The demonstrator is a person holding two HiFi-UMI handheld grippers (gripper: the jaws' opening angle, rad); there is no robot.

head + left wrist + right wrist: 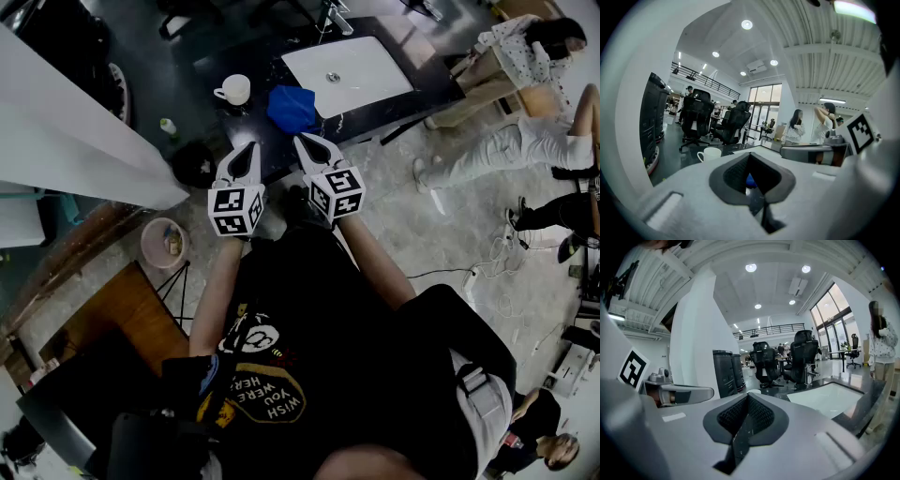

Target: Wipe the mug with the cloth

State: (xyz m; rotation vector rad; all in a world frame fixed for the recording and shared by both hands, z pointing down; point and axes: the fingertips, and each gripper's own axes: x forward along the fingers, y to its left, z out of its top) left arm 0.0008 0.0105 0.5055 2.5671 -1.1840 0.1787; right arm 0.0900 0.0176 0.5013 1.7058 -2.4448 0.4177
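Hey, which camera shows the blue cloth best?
The head view: the blue cloth lies whole on the dark table beside the mug. The left gripper view catches only a blue sliver; the right gripper view shows none.

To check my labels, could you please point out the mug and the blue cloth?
mug (236, 89): head view, middle of its white body.
blue cloth (292, 108): head view, middle of the crumpled fabric.

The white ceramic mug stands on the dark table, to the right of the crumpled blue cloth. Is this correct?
Not quite: the white ceramic mug stands on the dark table, to the left of the crumpled blue cloth, as the head view shows.
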